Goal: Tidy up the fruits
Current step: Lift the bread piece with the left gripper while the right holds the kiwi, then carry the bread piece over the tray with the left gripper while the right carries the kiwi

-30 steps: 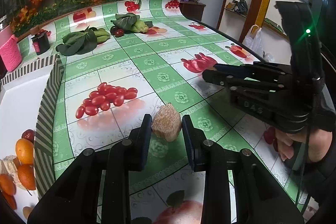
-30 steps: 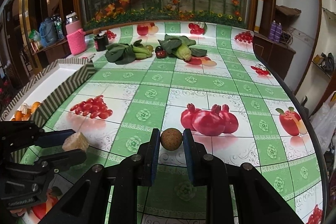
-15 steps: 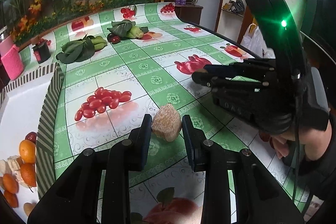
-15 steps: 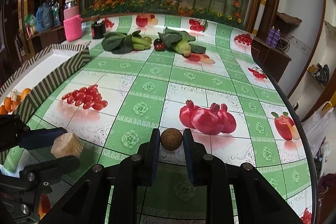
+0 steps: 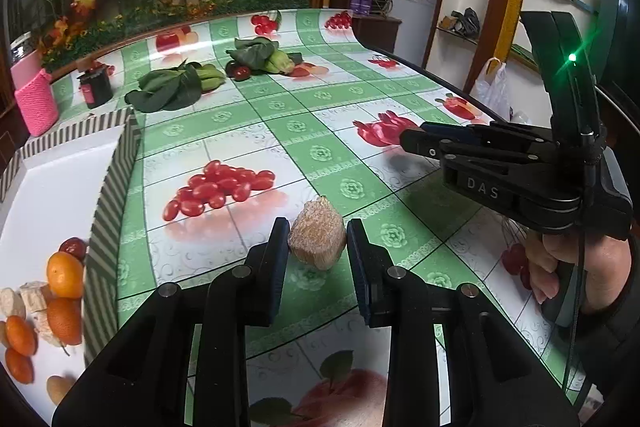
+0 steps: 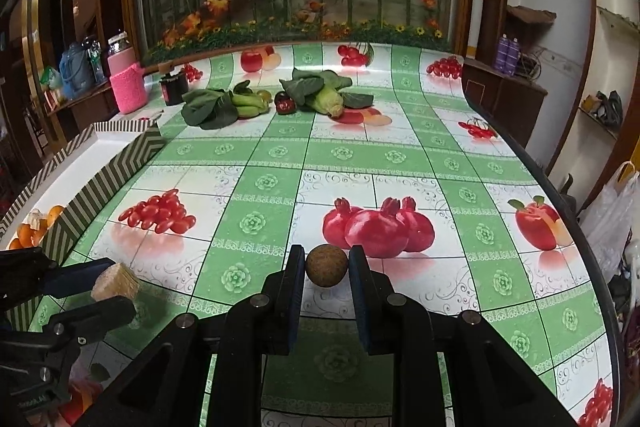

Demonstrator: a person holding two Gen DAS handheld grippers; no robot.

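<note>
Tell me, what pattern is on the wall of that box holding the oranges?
Dark and pale zigzag stripes on the box, clearest in the right wrist view.

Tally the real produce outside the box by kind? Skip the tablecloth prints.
Tan rough chunk, in left gripper: 1
Round brown fruit, in right gripper: 1
Leafy green bunches: 2
Corn cob: 1
Dark red fruit: 1
Total: 6 that show clearly
</note>
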